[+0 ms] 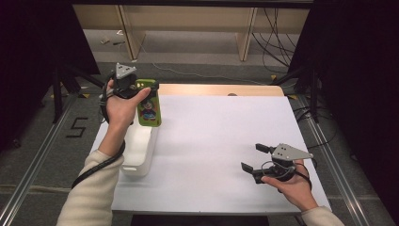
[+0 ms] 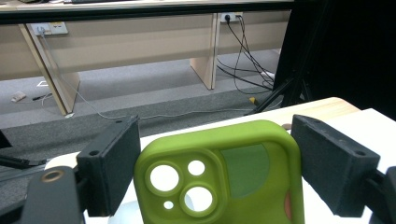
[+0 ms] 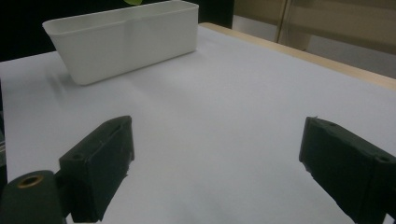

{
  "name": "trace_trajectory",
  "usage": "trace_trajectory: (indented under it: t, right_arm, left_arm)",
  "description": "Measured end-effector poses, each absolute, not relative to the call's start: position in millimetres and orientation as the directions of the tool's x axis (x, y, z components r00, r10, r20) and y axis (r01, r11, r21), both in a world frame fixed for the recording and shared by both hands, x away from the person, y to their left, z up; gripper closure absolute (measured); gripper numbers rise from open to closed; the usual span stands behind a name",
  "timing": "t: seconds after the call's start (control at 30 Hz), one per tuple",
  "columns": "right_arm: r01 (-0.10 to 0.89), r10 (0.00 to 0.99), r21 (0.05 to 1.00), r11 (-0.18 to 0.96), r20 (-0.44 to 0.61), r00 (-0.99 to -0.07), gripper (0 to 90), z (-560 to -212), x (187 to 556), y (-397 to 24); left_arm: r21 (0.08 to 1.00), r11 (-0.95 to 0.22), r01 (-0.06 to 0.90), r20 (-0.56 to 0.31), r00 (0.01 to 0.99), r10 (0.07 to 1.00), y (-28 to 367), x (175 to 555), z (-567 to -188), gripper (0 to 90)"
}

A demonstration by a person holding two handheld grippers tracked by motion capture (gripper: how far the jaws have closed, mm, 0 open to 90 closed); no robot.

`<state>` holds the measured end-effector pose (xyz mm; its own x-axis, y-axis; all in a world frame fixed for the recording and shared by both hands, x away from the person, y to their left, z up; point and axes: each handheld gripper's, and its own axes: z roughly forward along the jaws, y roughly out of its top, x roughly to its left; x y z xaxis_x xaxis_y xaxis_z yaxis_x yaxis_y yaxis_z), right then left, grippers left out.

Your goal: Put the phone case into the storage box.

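The left gripper, carrying a grey three-cornered plate, is being held up over the table's far left edge, and its two black jaws are pinching a green soft-plastic phone case by its sides. In the left gripper view the case is standing between the jaws with its camera cut-outs showing. In the high view the case is hanging above the far end of a long white plastic bin, with a cartoon picture showing on it. The bin is sitting on the white sheet covering the wooden table, along its left side. The right gripper is resting low near the sheet's near right corner, its jaws spread wide with nothing between them, well apart from the bin.
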<state>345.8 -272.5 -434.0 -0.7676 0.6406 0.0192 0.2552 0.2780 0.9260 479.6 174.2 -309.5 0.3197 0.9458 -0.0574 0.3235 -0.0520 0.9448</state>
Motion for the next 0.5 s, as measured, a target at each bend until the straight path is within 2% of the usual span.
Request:
trace_trajectory:
  t: [0.5]
  right_arm:
    - [0.255,0.641,0.926,0.277,0.02,-0.768,11.3,-433.9,345.8,-272.5]
  left_arm:
    - [0.945,-0.048,0.325,-0.059,0.312,0.948,178.7,480.6,-309.6,17.4]
